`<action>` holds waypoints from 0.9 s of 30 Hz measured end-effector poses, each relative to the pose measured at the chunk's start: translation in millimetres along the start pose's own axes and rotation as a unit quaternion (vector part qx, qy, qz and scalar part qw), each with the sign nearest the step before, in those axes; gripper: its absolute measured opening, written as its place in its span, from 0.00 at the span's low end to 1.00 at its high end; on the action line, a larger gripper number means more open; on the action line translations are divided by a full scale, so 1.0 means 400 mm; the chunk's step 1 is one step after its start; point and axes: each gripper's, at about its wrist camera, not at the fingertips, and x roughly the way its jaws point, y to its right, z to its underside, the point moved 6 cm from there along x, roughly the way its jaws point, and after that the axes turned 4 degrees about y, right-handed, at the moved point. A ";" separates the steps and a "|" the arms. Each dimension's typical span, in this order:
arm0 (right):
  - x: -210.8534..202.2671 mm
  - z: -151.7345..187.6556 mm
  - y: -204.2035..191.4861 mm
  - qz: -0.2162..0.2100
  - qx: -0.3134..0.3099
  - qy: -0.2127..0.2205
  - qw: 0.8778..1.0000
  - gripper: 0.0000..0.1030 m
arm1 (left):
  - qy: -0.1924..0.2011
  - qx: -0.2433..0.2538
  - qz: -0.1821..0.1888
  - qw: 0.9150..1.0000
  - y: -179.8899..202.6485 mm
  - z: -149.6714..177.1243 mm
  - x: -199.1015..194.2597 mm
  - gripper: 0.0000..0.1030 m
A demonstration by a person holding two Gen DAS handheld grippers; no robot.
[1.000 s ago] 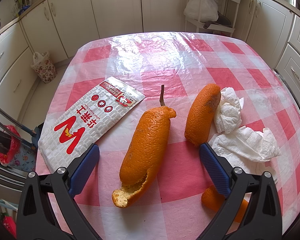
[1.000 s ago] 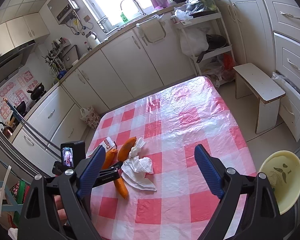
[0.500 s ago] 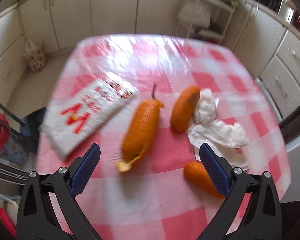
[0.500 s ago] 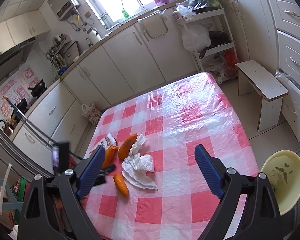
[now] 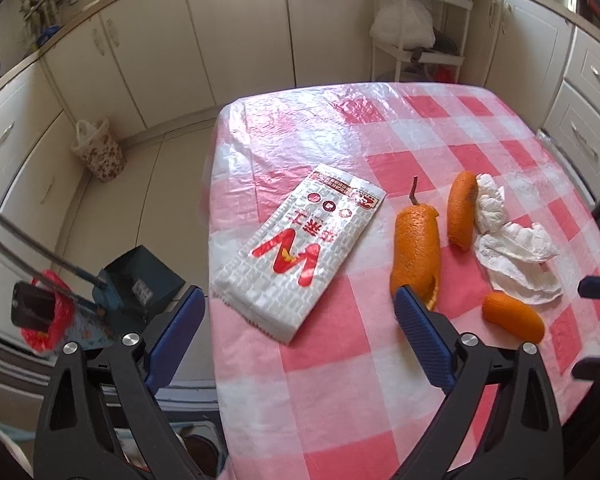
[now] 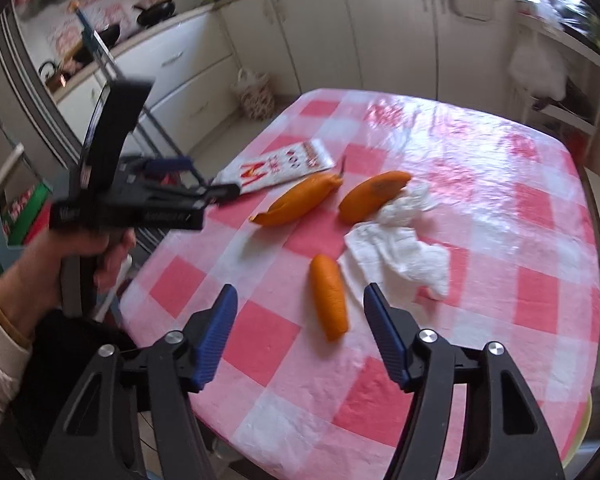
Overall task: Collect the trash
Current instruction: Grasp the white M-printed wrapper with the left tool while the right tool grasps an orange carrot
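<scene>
Trash lies on the pink-checked table: a white wrapper with a red M, a long orange peel with a stem, a second peel, a small peel and crumpled white tissue. My left gripper is open and empty, over the table's near left edge in front of the wrapper; it also shows in the right wrist view. My right gripper is open and empty, just before the small peel.
White kitchen cabinets surround the table. A floral bag stands on the floor at left. A dark dustpan and a red bag sit beside the table's left edge. A white shelf rack stands behind the table.
My left gripper pulled back and swung left, now framing the wrapper instead of the long peel. My right gripper came down close to the table, over the small peel.
</scene>
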 end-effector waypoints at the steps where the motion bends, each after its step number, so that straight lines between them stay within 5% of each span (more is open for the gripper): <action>1: 0.014 0.001 -0.003 0.004 -0.001 -0.007 1.000 0.58 | -0.003 0.008 -0.004 1.000 0.000 -0.005 0.011 0.86; 8: 0.092 0.013 0.000 0.023 -0.002 -0.051 0.998 0.48 | -0.033 0.042 -0.010 0.999 -0.014 -0.025 0.124 0.83; 11: 0.113 0.023 -0.002 0.035 -0.012 -0.067 0.997 0.45 | -0.024 0.041 0.015 0.999 -0.009 -0.044 0.140 0.81; 13: 0.124 0.025 -0.001 0.035 -0.012 -0.075 0.996 0.39 | -0.024 0.031 0.042 0.998 -0.005 -0.054 0.149 0.70; 17: 0.121 0.035 0.009 0.040 -0.012 -0.084 0.996 0.24 | -0.025 0.023 0.055 0.998 0.002 -0.066 0.143 0.27; 20: 0.113 0.040 0.005 0.037 -0.010 -0.081 0.996 0.20 | -0.031 0.004 0.082 0.996 0.003 -0.056 0.132 0.06; 27: 0.055 0.033 0.000 0.015 0.001 -0.046 0.999 0.17 | 0.023 -0.063 0.100 0.993 -0.049 -0.065 0.013 0.02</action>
